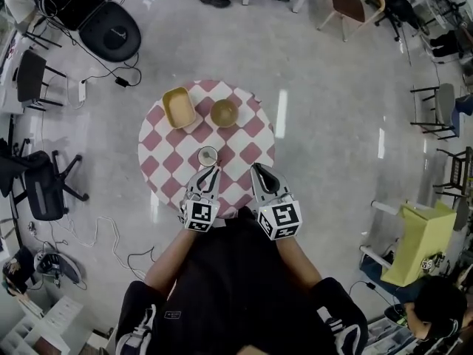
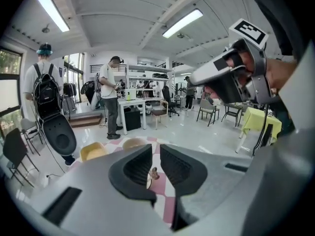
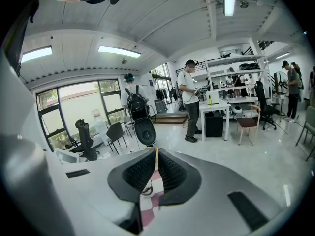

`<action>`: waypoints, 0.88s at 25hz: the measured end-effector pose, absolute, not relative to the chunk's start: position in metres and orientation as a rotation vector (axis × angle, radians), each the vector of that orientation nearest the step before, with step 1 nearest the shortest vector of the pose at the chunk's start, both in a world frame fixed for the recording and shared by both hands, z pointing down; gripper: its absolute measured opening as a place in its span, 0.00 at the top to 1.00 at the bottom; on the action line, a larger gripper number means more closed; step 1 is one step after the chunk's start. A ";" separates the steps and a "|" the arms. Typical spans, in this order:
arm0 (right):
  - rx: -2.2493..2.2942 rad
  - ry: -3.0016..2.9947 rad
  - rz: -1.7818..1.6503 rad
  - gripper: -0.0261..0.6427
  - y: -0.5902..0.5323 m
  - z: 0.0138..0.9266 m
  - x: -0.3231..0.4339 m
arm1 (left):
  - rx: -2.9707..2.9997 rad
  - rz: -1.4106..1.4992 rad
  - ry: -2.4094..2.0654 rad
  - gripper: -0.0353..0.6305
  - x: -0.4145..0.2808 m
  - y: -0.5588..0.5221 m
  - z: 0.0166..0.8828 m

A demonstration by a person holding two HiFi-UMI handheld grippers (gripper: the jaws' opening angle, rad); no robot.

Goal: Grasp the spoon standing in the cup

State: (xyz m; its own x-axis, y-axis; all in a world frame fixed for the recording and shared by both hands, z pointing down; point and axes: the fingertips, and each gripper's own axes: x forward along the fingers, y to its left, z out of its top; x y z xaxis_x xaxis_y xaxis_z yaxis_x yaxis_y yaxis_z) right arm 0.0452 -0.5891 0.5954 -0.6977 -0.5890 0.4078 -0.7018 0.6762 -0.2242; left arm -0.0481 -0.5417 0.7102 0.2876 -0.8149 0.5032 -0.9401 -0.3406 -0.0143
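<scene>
One round counter [image 1: 159,150] carries all items. It is covered in a red-and-white chequered cloth that lies flat and matte.

Two grippers of grey moulded plastic with ribbed dark pads are presented over its near edge. The left gripper [image 2: 156,150] is released, with its jaws a narrow gap apart and nothing pressed between them. It points at the cup, tips just short of the rim. The right gripper [image 3: 155,152] stands off to the side, jaws drawn in to a sliver and gripping nothing.

Further back lie a yellow dish [image 1: 179,108], rounded-square and shallow, and a round bowl [image 1: 224,112] of wood-like brown finish. Both are apart from the cup.

The cup [image 1: 208,155] is small, circular and pale-rimmed, near the counter's middle. Its material cannot be determined.

The spoon [image 2: 154,171] stands in that cup. Only a small brown end shows, framed in the left gripper's gap but beyond the pads.

Assessment: the step in hand is final alignment before the grasp. The next move calls for a short advance until the slim handle sits between the pads, then closing. The narrow gap leaves little margin, and the light cup may tip if nudged.
</scene>
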 end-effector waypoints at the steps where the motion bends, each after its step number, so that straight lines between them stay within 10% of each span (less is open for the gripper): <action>1: 1.022 -2.585 0.536 0.90 -0.592 0.598 0.047 | 2.266 0.637 -1.591 0.86 -0.047 -0.544 0.719; 22: 1.036 -2.553 0.569 0.90 -0.615 0.611 0.058 | 2.195 1.060 -1.497 0.81 -0.043 -0.566 0.821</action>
